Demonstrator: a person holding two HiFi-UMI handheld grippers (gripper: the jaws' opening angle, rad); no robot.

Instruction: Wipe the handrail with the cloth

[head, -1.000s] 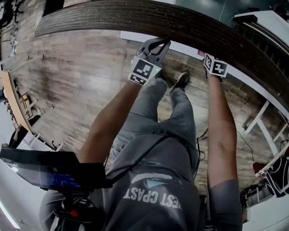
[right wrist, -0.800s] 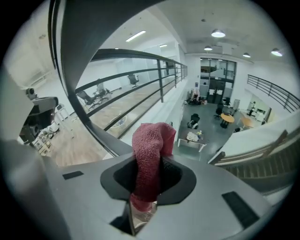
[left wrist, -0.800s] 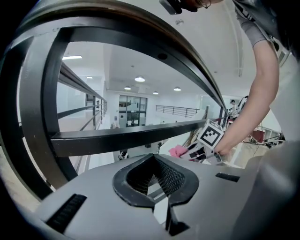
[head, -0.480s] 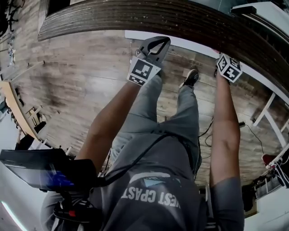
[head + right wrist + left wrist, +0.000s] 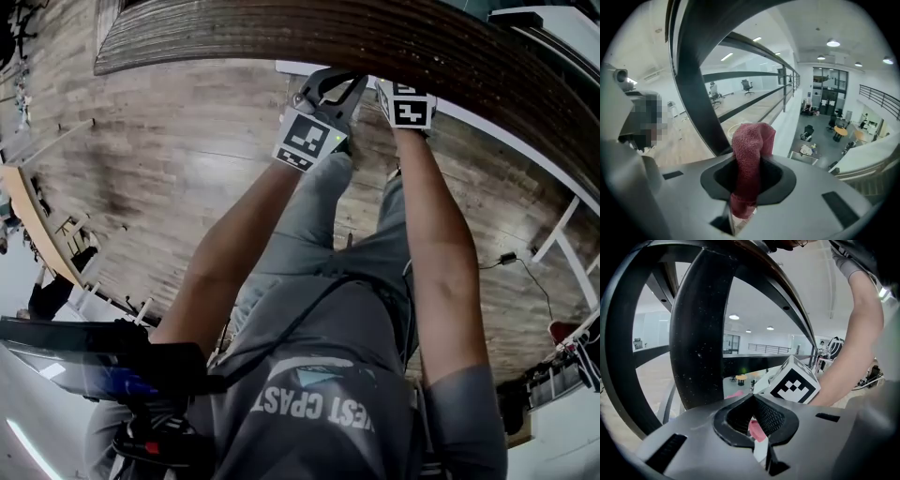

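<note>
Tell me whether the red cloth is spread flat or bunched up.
Bunched up. The right hand-held gripper pinches the red cloth into a narrow wad that sticks up between its jaws; none lies spread.

White capitals across the person's grey shirt, seen upside down, read "EST COAST"; any letter before them is hidden.

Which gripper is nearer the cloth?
Right. The right gripper is shut on the cloth, so it touches it. The left gripper is apart, just to the left of the right one, by the handrail.
</note>
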